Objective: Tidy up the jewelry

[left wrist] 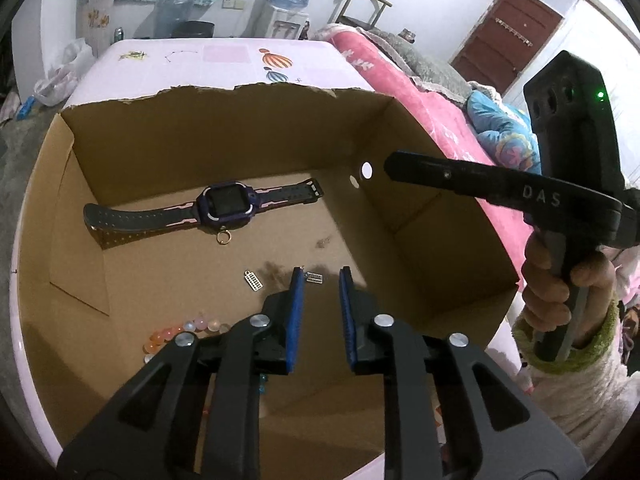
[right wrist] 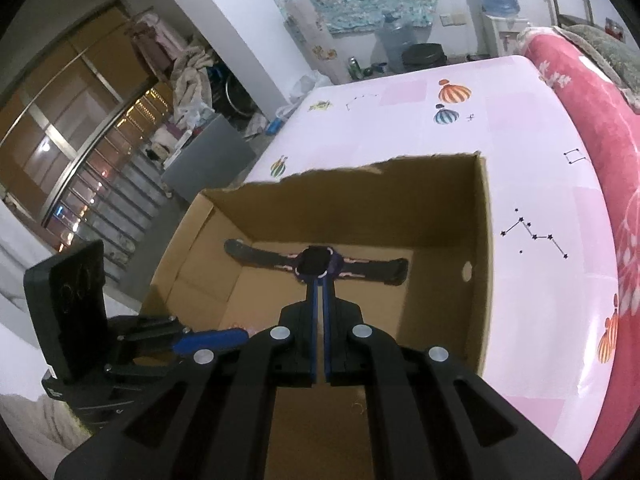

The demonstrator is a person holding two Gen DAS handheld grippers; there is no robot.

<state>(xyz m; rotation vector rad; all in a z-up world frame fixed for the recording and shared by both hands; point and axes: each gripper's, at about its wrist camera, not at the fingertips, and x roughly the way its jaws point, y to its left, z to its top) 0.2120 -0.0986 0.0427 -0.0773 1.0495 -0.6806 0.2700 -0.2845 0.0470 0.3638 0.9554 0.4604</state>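
Left gripper (left wrist: 321, 280) hangs over the cardboard box (left wrist: 224, 128), blue pads apart with nothing between them — a small silver charm (left wrist: 314, 279) on the box floor just past the tips. Another charm (left wrist: 254, 281) lies left, the watch (left wrist: 208, 208) along the box's far wall, pastel beads (left wrist: 184, 330) near its front.

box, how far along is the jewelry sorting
Already in the box: watch, ring, two charms, beads. In hand: nothing; the left gripper is open over a charm, the right gripper is shut and empty. Nothing shows outside the box, so little seems left.
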